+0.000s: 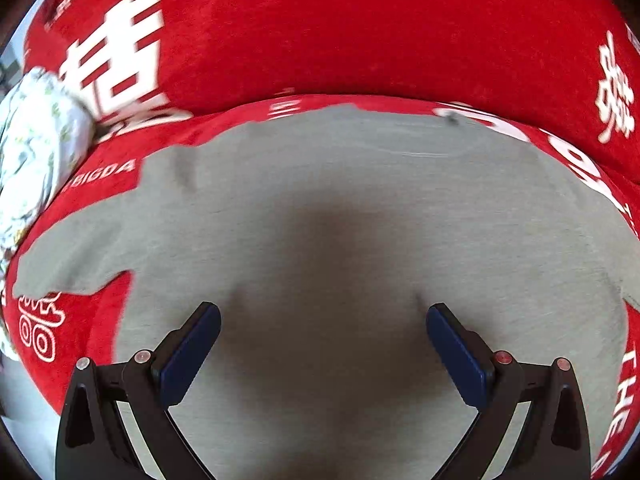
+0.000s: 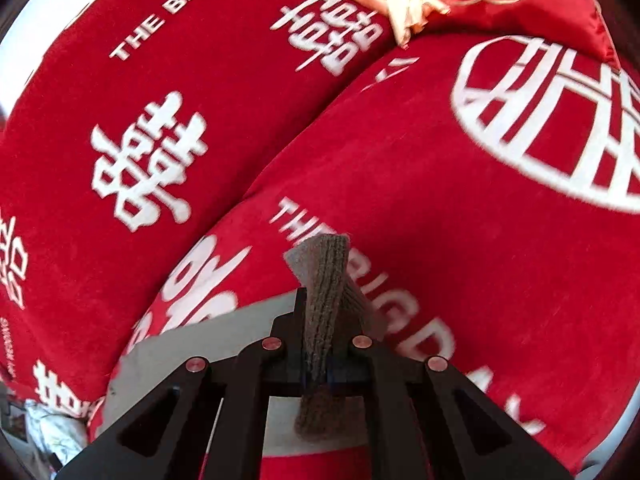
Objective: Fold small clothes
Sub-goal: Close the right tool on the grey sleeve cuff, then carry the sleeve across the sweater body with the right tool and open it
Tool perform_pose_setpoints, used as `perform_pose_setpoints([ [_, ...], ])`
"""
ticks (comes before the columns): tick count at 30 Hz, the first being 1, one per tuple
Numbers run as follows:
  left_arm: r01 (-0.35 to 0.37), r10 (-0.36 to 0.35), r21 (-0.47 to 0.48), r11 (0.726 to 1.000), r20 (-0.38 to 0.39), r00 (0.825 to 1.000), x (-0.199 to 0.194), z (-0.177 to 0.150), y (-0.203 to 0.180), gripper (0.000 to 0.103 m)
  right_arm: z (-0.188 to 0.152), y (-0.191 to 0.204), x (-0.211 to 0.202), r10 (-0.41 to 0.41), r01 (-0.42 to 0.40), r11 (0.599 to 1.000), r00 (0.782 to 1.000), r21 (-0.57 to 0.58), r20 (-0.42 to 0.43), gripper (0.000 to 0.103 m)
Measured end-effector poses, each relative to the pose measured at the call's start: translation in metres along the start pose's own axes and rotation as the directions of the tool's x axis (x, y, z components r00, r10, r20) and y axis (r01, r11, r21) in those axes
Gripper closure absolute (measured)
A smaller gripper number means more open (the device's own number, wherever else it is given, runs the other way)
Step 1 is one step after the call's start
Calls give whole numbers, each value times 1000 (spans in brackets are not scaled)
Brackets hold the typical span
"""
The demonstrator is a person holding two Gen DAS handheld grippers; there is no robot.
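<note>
Only at right — tongs (image 2: 324, 344) pinching ribbed cuff (image 2: 326, 280).

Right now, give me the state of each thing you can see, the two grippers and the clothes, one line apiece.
Left gripper: open, nothing between its blue pads, above the shirt.
Right gripper: shut on the brown ribbed knit cuff, which sticks up past the fingertips.
Grey cotton shirt: spread mostly flat on the cover, one sleeve out to the side.
Red sofa cover with white lettering: smooth under the shirt.
White floral cloth: bunched at the sofa's edge.
</note>
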State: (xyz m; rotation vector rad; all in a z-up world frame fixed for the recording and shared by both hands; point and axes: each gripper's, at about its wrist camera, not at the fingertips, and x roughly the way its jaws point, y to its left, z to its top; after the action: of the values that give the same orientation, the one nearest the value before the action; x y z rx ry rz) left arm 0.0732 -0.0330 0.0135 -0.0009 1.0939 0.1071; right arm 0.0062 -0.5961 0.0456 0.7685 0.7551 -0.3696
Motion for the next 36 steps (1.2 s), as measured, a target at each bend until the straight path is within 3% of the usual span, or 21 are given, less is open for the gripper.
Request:
perform_pose_setpoints([
  [5,22,-22,-35,999,-3,1000,4,-3,45,0,-13,33,-6,54,-53,999,998,8,-33,97],
  [13,90,-88,-44,995,45,995,18,-9,89,0,-37,104,-8,-3,-1,998,998,-65,-67,97],
  [20,180,-179,-87,980,20,984,17,-10,111,0,-80,176,0,-8,-1,989,998,-146,-61,97],
  [27,125,-123,-97,987,33,992,19,-11,121,0,-121,243,11,0,-19,962,998,-272,-68,97],
  [36,156,-150,-160,975,45,988,19,-11,143,0,-170,320,23,33,-78,912,993,-403,-117,97],
])
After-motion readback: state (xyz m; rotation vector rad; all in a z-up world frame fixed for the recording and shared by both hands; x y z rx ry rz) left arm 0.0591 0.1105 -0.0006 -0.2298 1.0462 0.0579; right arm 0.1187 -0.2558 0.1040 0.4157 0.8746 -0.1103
